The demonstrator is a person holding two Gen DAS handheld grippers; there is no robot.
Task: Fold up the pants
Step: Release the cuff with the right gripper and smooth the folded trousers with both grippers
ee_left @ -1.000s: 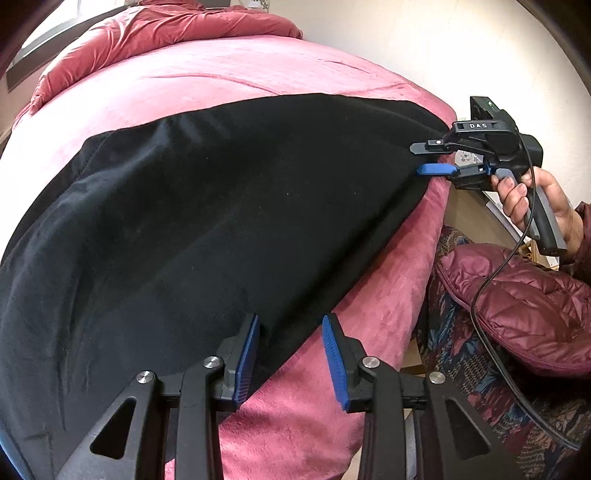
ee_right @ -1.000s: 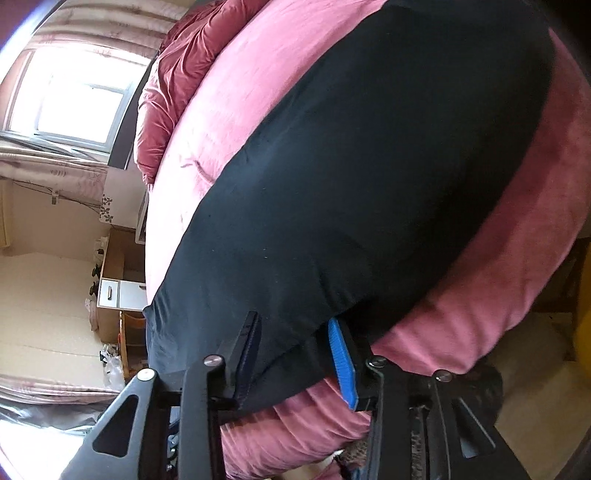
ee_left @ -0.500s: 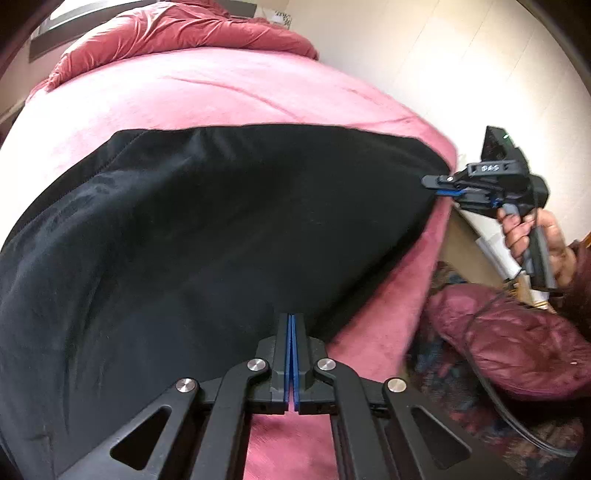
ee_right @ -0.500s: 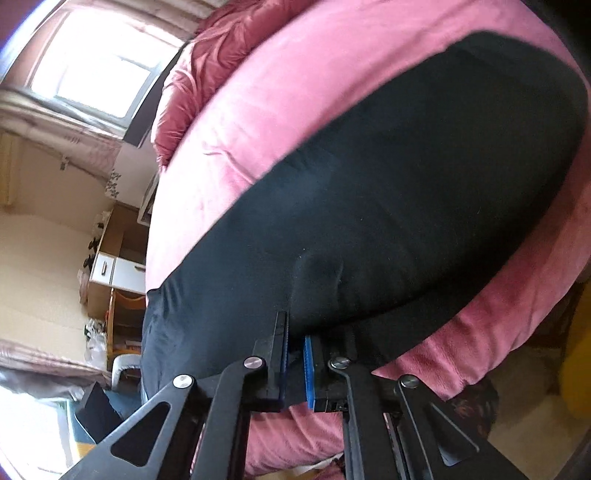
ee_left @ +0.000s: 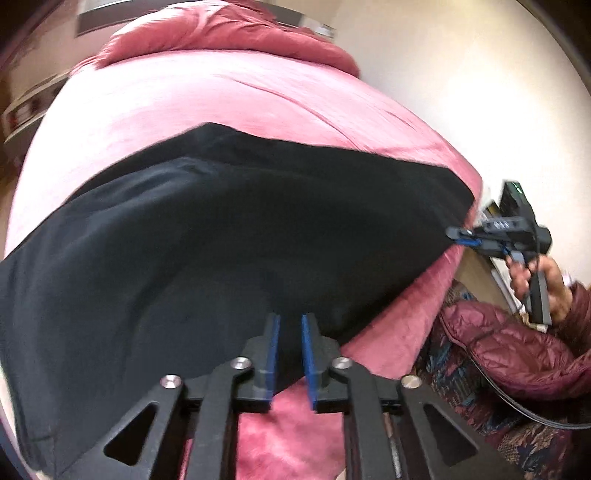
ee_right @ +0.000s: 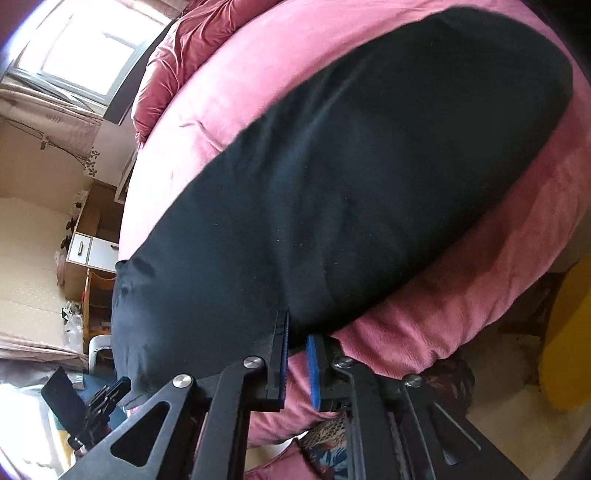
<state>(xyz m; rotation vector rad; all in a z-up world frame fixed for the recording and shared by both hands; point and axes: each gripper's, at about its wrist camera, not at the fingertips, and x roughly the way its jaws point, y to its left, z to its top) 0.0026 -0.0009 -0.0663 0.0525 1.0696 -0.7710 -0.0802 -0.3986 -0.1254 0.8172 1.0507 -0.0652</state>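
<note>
Black pants (ee_left: 221,240) lie spread across a pink blanket (ee_left: 184,96) on the bed, their near edge hanging over the bed's side. My left gripper (ee_left: 289,317) sits at that near edge. Its jaws are opening, a narrow gap between the blue pads, with dark cloth in the gap's upper part. My right gripper (ee_right: 298,325) is at the pants (ee_right: 351,184) edge further along. Its jaws are opening too, slightly apart, with cloth at the tips and pink blanket (ee_right: 498,258) behind. In the left wrist view the right gripper (ee_left: 452,234) touches the pants' far right corner.
A hand (ee_left: 554,291) in a maroon puffer sleeve (ee_left: 517,350) holds the right gripper beside the bed. A red duvet (ee_left: 221,29) is bunched at the head. Past the bed are a window (ee_right: 81,48), a small cabinet (ee_right: 88,251) and floor clutter. A yellow object (ee_right: 565,350) stands at the right.
Both grippers went from open to shut on the pants' near edge, and now their jaws stand a little apart again. The left view has shifted and rolled; the cloth near it is more rumpled.
</note>
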